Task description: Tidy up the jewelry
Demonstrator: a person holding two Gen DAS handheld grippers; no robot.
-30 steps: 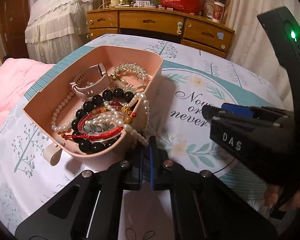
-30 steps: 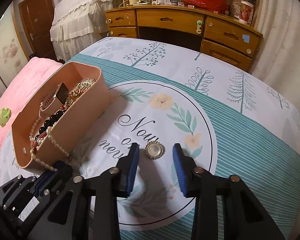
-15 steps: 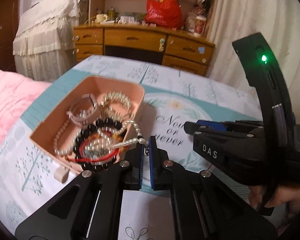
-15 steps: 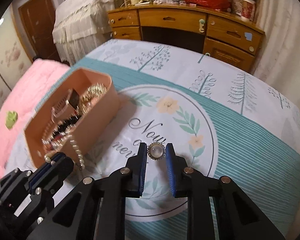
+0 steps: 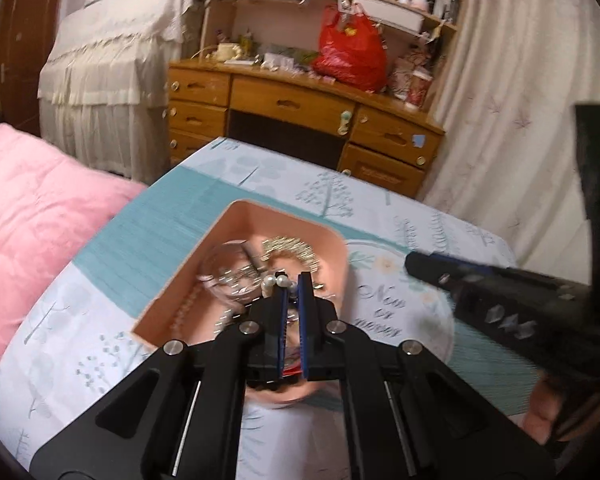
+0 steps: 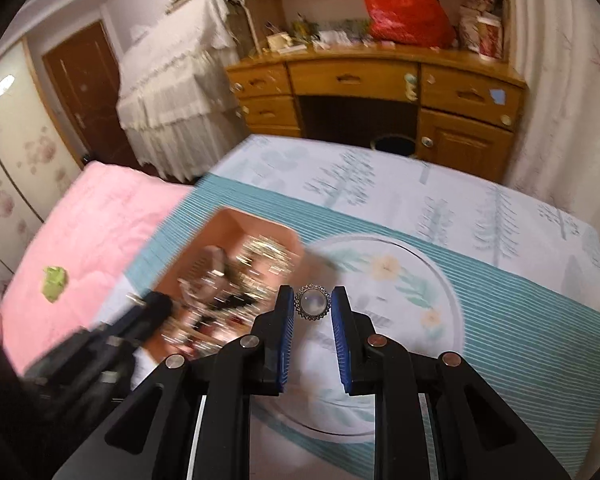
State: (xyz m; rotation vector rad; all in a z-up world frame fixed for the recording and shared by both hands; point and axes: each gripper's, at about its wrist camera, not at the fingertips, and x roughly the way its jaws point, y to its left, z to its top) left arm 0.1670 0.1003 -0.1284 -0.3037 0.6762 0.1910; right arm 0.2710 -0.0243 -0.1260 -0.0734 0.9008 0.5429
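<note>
right tool [image 6: 313,306] clamping brooch [image 6: 313,303], above cloth [image 6: 520,280]

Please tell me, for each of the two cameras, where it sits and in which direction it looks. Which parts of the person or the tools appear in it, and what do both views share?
Left wrist: sits on the left gripper, above the pink plastic jewelry tray, facing the wooden desk; shows its nearly closed blue-padded fingers pinching a white pearl strand, plus the right gripper.
Right wrist: sits on the right gripper, facing the same desk; its fingers grip a round silver brooch with a pale stone.
Shared: tray, floral teal tablecloth, desk, red plastic bag.
</note>
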